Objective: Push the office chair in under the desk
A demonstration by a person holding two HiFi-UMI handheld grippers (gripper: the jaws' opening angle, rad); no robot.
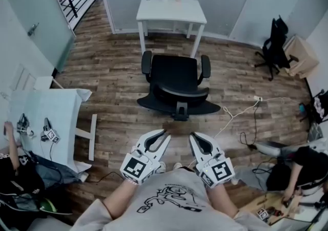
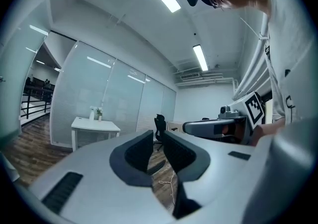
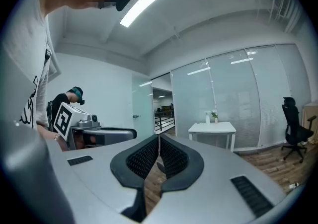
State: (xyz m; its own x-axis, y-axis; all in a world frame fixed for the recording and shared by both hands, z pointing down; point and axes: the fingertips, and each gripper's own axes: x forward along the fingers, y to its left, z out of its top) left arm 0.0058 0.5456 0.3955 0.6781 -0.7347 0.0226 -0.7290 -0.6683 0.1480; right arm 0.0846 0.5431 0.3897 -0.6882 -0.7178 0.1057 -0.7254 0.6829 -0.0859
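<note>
A black office chair stands pulled out on the wood floor, its seat facing the white desk at the far wall. The chair's backrest side is towards me. My left gripper and right gripper are held side by side close to my chest, a short way from the chair and touching nothing. The left gripper shows only a thin slit between its pads, with nothing in it. The right gripper has its pads pressed together, empty. The desk appears far off in both gripper views.
A second black chair and a cardboard box stand at the back right. Cables trail over the floor to the right. A white table is at the left. Seated people are at the lower left and lower right.
</note>
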